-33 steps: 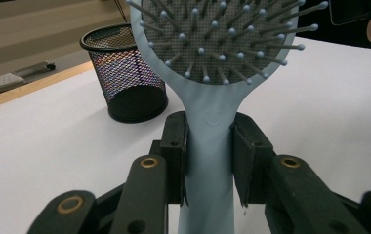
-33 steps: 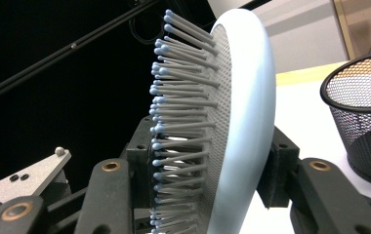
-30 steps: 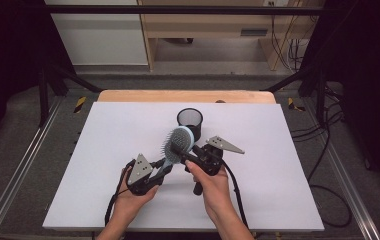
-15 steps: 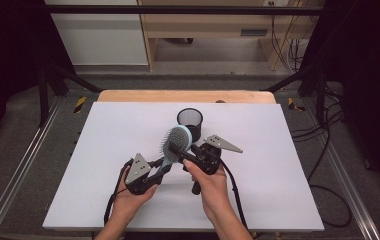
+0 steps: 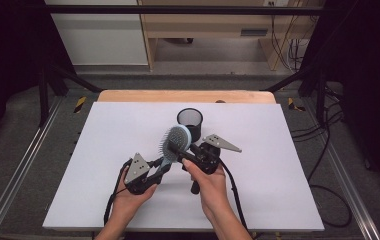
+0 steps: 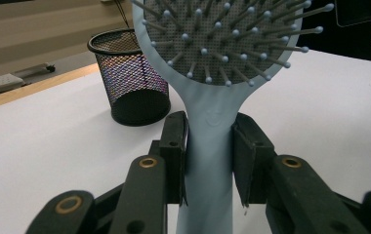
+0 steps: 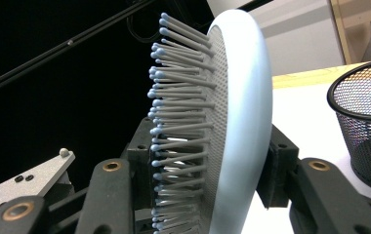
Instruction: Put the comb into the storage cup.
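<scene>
The hairbrush (image 5: 176,141) is held up off the white table (image 5: 103,150), just in front of the mesh cup (image 5: 190,118). Left gripper (image 5: 164,162) pinches its handle; right gripper (image 5: 187,151) is clamped across the head, bristles vs back. Over the last sec the brush barely shifted (maybe a touch toward the cup), so prob. a handover w/ both grips on, neither released yet.

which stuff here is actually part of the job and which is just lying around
In use: hairbrush, left tool shut on its handle, right tool shut on its head; mesh cup nearby, probably its destination.
Lying about: cables on the floor.
</scene>
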The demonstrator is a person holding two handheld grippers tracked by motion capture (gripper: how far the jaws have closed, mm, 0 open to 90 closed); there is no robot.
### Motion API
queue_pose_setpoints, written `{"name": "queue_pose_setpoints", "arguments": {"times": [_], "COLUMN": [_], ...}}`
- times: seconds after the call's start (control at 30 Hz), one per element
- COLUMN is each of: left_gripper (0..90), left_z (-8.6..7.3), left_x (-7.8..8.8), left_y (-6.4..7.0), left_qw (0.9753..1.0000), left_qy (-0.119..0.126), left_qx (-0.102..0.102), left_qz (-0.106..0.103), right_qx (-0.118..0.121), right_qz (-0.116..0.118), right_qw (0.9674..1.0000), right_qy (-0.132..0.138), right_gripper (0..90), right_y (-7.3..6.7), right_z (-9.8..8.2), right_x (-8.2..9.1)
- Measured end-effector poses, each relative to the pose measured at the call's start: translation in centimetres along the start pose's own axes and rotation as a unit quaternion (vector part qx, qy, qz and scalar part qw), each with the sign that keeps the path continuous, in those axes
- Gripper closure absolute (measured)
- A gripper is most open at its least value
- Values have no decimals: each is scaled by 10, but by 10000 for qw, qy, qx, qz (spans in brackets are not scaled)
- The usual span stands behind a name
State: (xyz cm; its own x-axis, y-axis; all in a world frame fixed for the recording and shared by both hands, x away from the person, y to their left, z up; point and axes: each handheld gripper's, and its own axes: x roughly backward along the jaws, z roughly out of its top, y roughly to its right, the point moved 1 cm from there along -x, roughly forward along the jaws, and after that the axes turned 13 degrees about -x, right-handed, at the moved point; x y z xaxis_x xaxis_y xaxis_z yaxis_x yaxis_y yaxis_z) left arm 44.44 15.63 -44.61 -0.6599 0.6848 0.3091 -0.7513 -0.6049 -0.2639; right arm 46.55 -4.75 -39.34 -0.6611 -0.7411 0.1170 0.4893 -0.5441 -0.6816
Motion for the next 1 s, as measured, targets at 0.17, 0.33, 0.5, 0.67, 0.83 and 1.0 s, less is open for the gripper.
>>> {"name": "queue_pose_setpoints", "arguments": {"times": [0.17,0.33,0.5,0.67,0.83,1.0], "left_gripper": [691,687,687,683,683,679], "left_z": [0,0,1,1,2,1], "left_x": [0,0,1,1,1,0], "left_y": [0,0,0,0,0,0], "left_qw": [10000,10000,10000,9999,9999,9999], "left_qy": [19,12,24,30,23,53], "left_qx": [11,2,4,12,-26,129], "left_qz": [3,53,71,103,134,56], "right_qx": [32,17,-81,-120,-166,-231], "right_qz": [-36,-33,-23,-30,-32,-51], "right_qw": [10000,10000,9999,9998,9997,9996], "right_qy": [43,62,97,130,150,158], "right_gripper": [520,520,519,519,519,519], "right_y": [0,-1,0,0,0,1], "right_z": [0,-1,0,0,0,0], "right_x": [0,0,0,0,0,0]}}
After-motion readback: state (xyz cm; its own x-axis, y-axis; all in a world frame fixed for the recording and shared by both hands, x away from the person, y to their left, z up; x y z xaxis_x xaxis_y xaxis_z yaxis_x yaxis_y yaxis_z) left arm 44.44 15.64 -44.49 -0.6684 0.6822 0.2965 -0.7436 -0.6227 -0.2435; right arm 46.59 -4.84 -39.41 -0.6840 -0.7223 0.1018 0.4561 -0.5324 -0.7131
